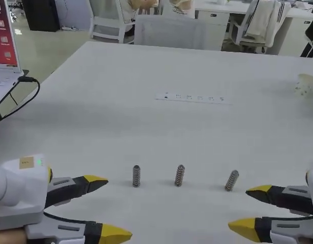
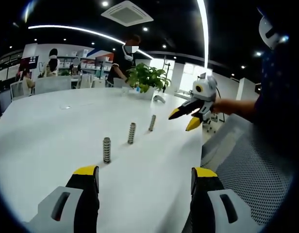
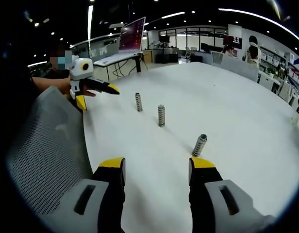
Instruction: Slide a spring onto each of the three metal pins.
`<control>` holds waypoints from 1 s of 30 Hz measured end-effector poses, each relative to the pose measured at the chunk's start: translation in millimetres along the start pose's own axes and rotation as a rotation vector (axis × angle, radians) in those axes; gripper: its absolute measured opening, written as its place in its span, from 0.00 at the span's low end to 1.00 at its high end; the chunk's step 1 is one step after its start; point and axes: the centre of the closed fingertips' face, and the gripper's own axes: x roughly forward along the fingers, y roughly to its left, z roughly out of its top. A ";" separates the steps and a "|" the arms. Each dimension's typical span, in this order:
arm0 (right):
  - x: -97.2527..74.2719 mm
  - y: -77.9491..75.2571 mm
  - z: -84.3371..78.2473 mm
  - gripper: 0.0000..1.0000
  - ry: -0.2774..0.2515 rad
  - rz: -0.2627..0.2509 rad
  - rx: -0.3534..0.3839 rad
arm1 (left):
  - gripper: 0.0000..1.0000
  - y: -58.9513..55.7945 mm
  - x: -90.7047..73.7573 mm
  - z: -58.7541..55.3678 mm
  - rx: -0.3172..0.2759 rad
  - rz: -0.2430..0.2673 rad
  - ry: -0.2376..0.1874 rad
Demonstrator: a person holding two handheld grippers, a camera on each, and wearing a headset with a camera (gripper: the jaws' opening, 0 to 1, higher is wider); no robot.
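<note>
Three springs stand in a row on the white table, low in the centre of my head view, the rightmost one leaning. My left gripper, lower left, and right gripper, lower right, both gape, holding nothing.

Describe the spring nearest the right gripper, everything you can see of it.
The spring is a small grey metal coil with close-wound turns. It stands on the white table at the right end of a row with two other springs, its top tilted rightward in the head view. Only the tabletop touches it. The right gripper sits open just beside it, apart. Whether a pin is inside cannot be told.
</note>
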 end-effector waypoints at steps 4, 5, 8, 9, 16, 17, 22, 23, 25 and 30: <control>-3.1 -5.6 -2.9 0.54 -0.023 -0.021 0.006 | 0.74 0.4 -0.3 -2.0 -0.004 0.003 0.002; -3.5 -6.1 -3.4 0.55 -0.030 -0.026 0.009 | 0.74 0.7 -0.4 -2.4 -0.006 0.004 0.002; -3.9 -6.9 -1.2 0.61 -0.069 -0.039 0.009 | 0.74 1.7 -0.4 -3.3 -0.007 0.007 0.004; -3.7 -6.6 -0.7 0.63 -0.078 -0.041 0.014 | 0.74 1.9 -0.4 -3.3 -0.007 0.007 0.004; -0.9 -10.0 0.0 0.78 -0.138 -0.066 -0.014 | 0.74 3.4 0.0 -3.4 -0.011 0.011 0.002; 1.1 -11.8 -1.6 0.78 -0.139 -0.068 -0.021 | 0.74 3.9 -0.1 -4.5 -0.013 0.013 0.003; 5.6 -15.1 -9.3 0.88 -0.143 -0.070 0.005 | 0.74 4.3 0.4 -7.1 -0.018 0.015 0.009; 5.9 -15.9 -10.4 0.90 -0.145 -0.071 0.016 | 0.74 4.4 0.5 -7.0 -0.018 0.016 0.008; 5.5 -17.3 -12.8 0.90 -0.136 -0.078 0.013 | 0.74 5.2 0.5 -6.4 -0.019 0.017 0.005; 4.8 -20.3 -14.3 0.91 -0.135 -0.083 0.024 | 0.74 5.6 1.0 -6.5 -0.019 0.018 0.005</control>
